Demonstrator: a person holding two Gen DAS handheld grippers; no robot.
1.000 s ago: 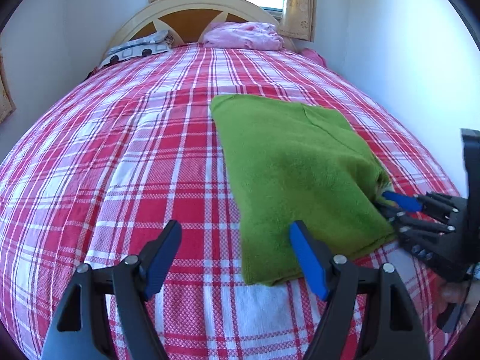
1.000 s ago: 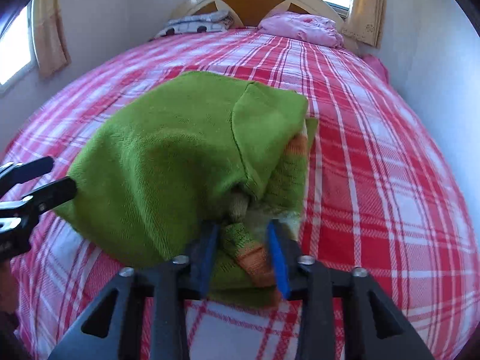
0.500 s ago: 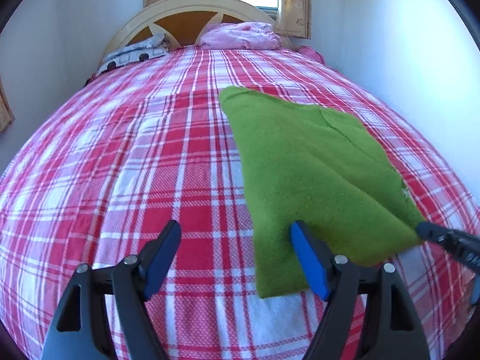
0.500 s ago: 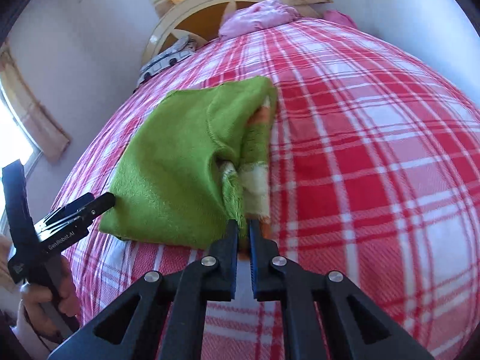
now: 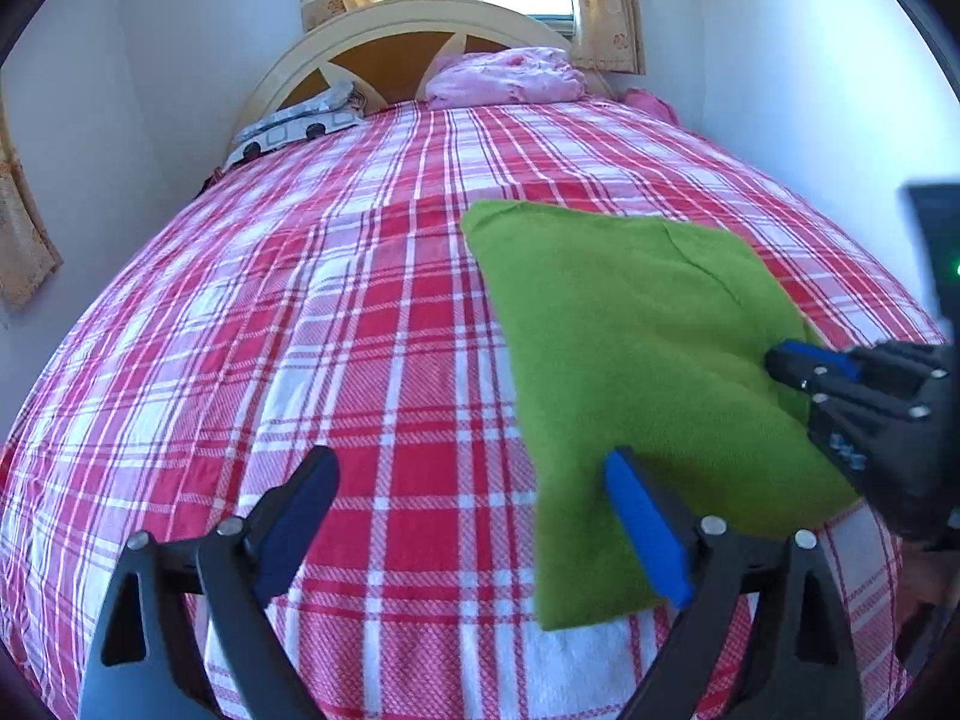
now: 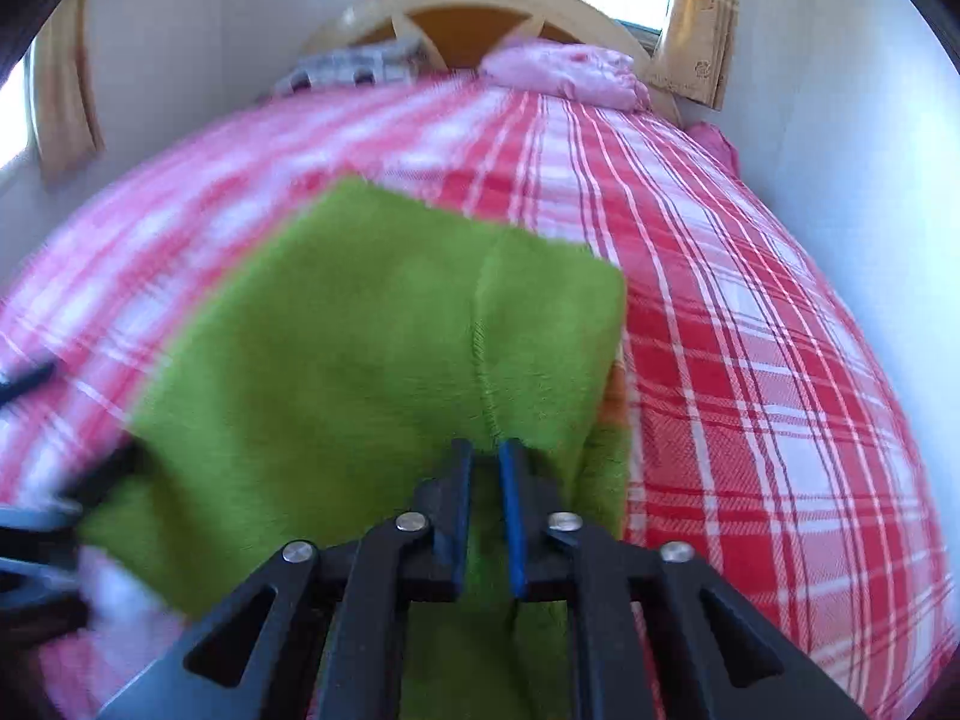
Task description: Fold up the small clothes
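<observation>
A folded green knit garment (image 5: 636, 360) lies on the red and white checked bedspread (image 5: 336, 324). My left gripper (image 5: 468, 516) is open and empty, low over the bed beside the garment's near left corner. My right gripper (image 6: 485, 468) is nearly shut on the garment (image 6: 372, 360) at its near right edge, with green cloth between the jaws. It also shows in the left wrist view (image 5: 792, 360), at the garment's right edge. An orange and white stripe (image 6: 612, 402) peeks from under the fold.
A pink pillow (image 5: 510, 75) and a grey patterned cloth (image 5: 300, 126) lie at the wooden headboard (image 5: 414, 42). White walls close in on the right (image 5: 810, 90) and left. Curtains hang at the window behind the headboard.
My right gripper, shut on the garment's edge, has swung back over the garment, which now lies flatter. The right wrist view is blurred by motion. My left gripper has hardly moved.
</observation>
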